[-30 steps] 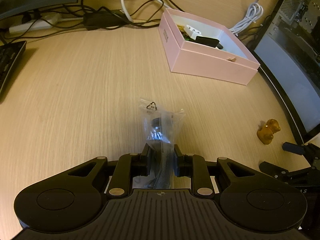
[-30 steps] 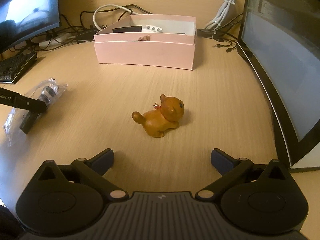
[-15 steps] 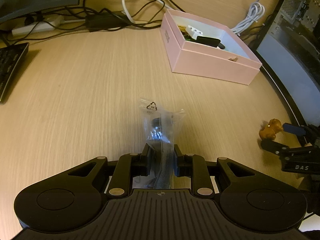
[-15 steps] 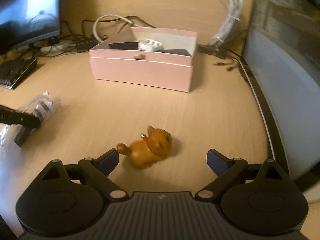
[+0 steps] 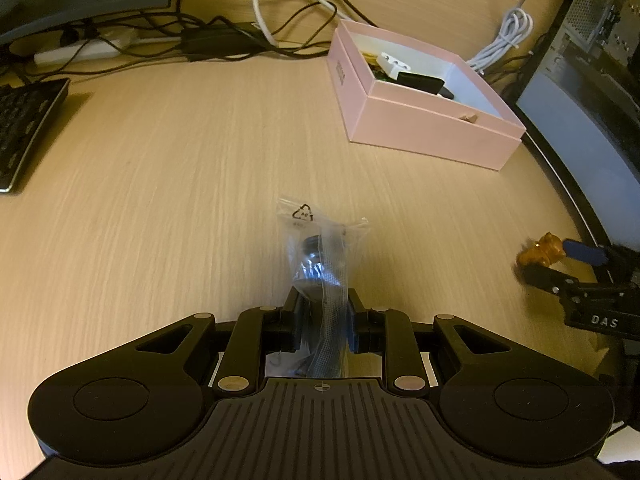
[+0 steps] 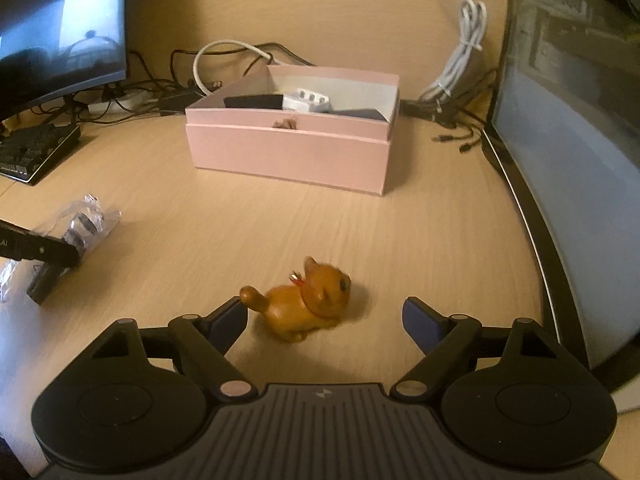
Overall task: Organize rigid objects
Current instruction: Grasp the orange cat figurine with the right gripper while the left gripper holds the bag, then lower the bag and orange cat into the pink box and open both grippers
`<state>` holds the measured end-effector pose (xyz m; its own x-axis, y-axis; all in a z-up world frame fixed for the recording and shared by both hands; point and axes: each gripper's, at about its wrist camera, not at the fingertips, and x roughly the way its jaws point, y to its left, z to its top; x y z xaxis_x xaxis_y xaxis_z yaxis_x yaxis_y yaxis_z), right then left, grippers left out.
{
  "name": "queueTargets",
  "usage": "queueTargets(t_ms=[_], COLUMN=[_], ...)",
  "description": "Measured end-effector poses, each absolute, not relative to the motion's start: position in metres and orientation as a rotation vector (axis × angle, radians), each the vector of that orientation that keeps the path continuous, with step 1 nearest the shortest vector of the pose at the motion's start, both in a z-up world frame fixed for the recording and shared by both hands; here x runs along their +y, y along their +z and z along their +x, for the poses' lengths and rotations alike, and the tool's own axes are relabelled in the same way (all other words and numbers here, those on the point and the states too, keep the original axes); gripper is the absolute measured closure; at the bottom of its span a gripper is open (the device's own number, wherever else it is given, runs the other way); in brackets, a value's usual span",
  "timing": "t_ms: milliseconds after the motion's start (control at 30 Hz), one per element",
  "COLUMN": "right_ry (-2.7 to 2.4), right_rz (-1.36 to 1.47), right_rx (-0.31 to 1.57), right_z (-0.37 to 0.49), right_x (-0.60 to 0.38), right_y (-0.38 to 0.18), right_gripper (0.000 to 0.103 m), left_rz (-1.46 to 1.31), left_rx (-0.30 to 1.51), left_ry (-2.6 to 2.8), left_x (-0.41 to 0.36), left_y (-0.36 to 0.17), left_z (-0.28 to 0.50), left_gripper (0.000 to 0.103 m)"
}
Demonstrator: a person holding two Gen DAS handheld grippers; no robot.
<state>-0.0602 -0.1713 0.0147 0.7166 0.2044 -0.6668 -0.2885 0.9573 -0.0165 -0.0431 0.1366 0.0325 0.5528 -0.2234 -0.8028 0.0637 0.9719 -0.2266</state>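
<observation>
Ideally the wide-open right tool (image 6: pixel 324 316) centres its fingers on the orange cat figurine's (image 6: pixel 306 300) body before closing, since the figurine sits on the worktop (image 6: pixel 240 220) in front of the pink box (image 6: pixel 292 152), while the left tool (image 5: pixel 323 330) grips the plastic-bagged part (image 5: pixel 320 256).

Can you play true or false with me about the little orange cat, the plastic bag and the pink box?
1. The left gripper pinches the plastic bag. True.
2. The orange cat sits inside the pink box. False: it is on the desk, in front of the box.
3. The right gripper is wide open. True.
4. The pink box has nothing in it. False: white and black things lie inside.
</observation>
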Motion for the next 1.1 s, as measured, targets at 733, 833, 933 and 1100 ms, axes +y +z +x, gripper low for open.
queueTargets(t_ms=[733, 833, 933, 1100], right_ry=[0.299, 0.270, 0.233, 0.184], right_rz=[-0.114, -0.103, -0.110, -0.106], right_rx=[0.764, 0.767, 0.771, 0.802], right_z=[-0.054, -0.055, -0.058, -0.076], right_x=[-0.148, -0.152, -0.156, -0.165], right_y=[0.038, 0.044, 0.046, 0.045], right_gripper=[0.046, 0.046, 0.046, 0.046], left_rz=[-0.182, -0.160, -0.131, -0.136], left_rx=[0.963, 0.978, 0.996, 0.934], left_ry=[-0.198, -0.257, -0.341, -0.427], left_x=[0.135, 0.126, 0.114, 0.104], left_y=[0.033, 0.036, 0.044, 0.077], left_z=[-0.049, -0.048, -0.047, -0.029], left_gripper=[0.080, 0.080, 0.080, 0.080])
